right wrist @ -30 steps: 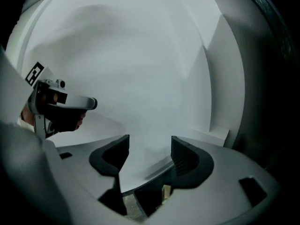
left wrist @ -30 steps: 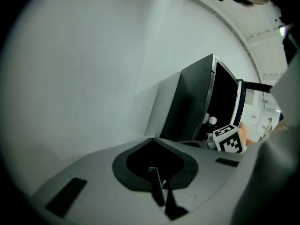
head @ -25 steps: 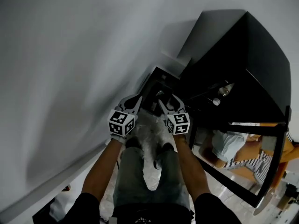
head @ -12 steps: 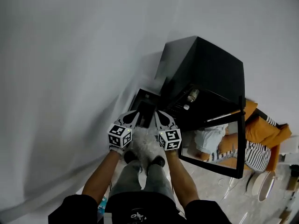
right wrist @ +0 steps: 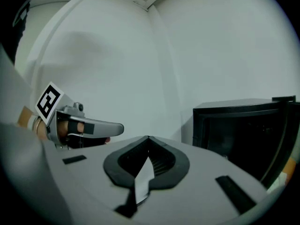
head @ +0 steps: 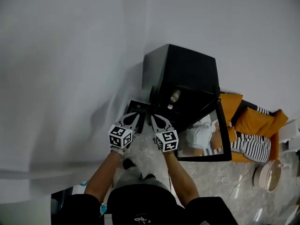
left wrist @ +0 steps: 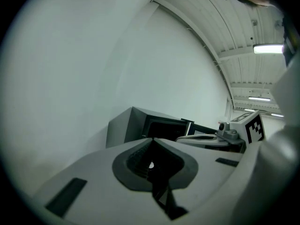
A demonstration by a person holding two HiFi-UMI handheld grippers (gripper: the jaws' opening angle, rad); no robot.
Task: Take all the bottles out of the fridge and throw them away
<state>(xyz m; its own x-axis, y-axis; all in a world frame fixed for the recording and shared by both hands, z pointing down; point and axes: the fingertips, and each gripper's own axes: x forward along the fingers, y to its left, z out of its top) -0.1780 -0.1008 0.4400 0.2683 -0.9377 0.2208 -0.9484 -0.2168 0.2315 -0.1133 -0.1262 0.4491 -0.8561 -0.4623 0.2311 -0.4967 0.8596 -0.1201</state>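
Both grippers are now up in front of the person's chest. The left gripper (head: 135, 115) and the right gripper (head: 153, 116) are side by side, pointing towards the corner where the small black fridge (head: 187, 69) stands against the white wall (head: 70, 55).

A second ago the head view was much lower. Both grippers then hung right over the open mouth of the square black bin (head: 138, 108), which sits on the floor between the fridge and the wall. Since then the person has straightened up, and the bin and fridge look smaller and further below. The grippers have lifted clear of the bin and now only overlap its near edge in the picture.

In the left gripper view the left jaws are closed tip to tip and hold nothing. The right gripper view shows the same for the right jaws, which are together and empty.

The fridge's glass door (head: 206, 137) hangs open towards the grey marbled floor (head: 211, 182). Inside, a clear plastic bottle (head: 175, 96) still lies on a shelf. A second pale cap or bottle end (head: 169, 107) sits just below it, too small to make out. An orange sofa with a striped cloth (head: 255, 125) lies to the right, beyond the door.

With both jaws empty and just risen from the bin, one drop looks finished. The task is not done while that bottle is in the fridge. The likely next move is a reach to the right into the open fridge, with the jaws opened first.
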